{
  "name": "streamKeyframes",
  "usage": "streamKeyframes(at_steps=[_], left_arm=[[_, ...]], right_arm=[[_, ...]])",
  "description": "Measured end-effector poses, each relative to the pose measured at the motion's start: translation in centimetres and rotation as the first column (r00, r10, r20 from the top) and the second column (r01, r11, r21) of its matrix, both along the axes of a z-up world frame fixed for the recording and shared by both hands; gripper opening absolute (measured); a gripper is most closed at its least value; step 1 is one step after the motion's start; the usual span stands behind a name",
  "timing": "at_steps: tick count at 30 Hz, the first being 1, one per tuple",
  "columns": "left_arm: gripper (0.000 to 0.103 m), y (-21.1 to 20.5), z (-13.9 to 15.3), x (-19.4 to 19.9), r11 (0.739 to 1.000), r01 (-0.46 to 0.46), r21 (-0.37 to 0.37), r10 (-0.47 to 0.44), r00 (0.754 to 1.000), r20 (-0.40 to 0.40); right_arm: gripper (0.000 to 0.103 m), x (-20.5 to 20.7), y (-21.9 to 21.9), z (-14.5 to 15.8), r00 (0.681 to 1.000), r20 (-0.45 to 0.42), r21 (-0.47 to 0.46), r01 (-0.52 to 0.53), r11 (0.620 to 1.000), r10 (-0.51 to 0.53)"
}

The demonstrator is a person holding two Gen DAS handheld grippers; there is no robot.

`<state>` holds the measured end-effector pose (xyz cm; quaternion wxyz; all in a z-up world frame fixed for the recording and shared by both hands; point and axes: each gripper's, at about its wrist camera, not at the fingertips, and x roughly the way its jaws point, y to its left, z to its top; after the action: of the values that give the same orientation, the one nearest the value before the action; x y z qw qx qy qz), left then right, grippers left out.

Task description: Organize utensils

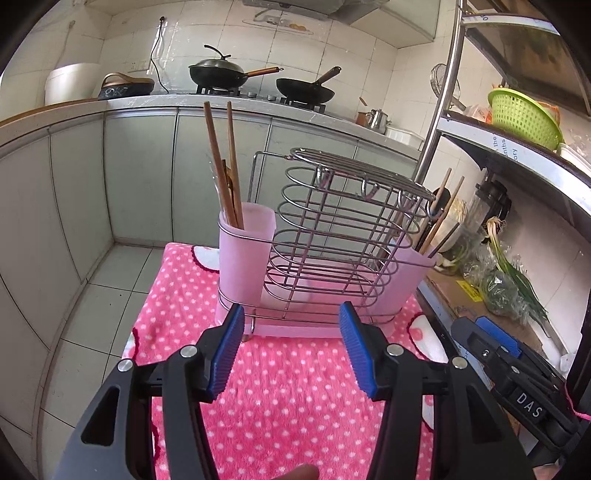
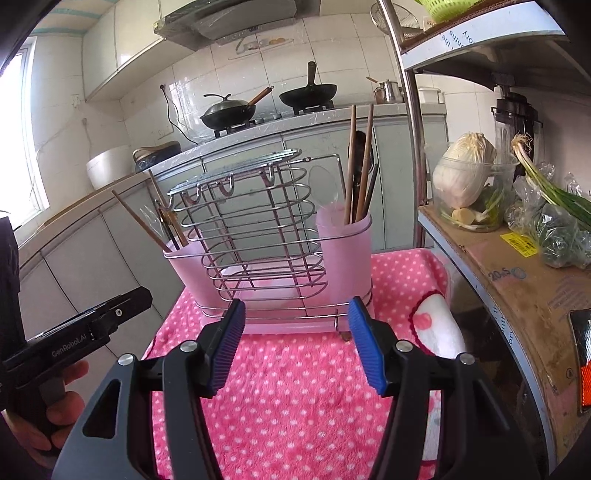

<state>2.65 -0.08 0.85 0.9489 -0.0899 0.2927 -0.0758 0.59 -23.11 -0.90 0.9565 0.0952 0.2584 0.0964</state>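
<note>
Both claws are hovering released and empty: the left gripper (image 1: 291,350) and the right gripper (image 2: 295,347) are facing the wire utensil rack with pink plastic cups (image 1: 325,240), just ahead. Brown wooden chopsticks (image 1: 223,166) are standing inside; approaching slowly from above should be avoiding tipping it.

A small kitchen with white tiled walls (image 1: 122,48) and pale floor tiles (image 1: 110,280). Grey-green cabinets (image 1: 144,177) run beneath a countertop (image 2: 258,127) carrying a gas hob with two black woks (image 1: 216,72). A range hood (image 2: 229,18) hangs above. Daylight enters through a window (image 2: 22,147). A metal shelf rack (image 2: 410,147) stands alongside.
</note>
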Motion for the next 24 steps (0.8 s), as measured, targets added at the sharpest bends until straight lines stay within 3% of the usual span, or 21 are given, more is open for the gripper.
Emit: streamKeyframes(at_steps=[24], left_arm=[[0.052, -2.0, -0.5, -0.6, 0.997, -0.013, 0.08, 0.013, 1.0, -0.002]], right_arm=[[0.059, -0.8, 1.1, 0.1, 1.0, 0.009, -0.06, 0.025, 0.998, -0.024]])
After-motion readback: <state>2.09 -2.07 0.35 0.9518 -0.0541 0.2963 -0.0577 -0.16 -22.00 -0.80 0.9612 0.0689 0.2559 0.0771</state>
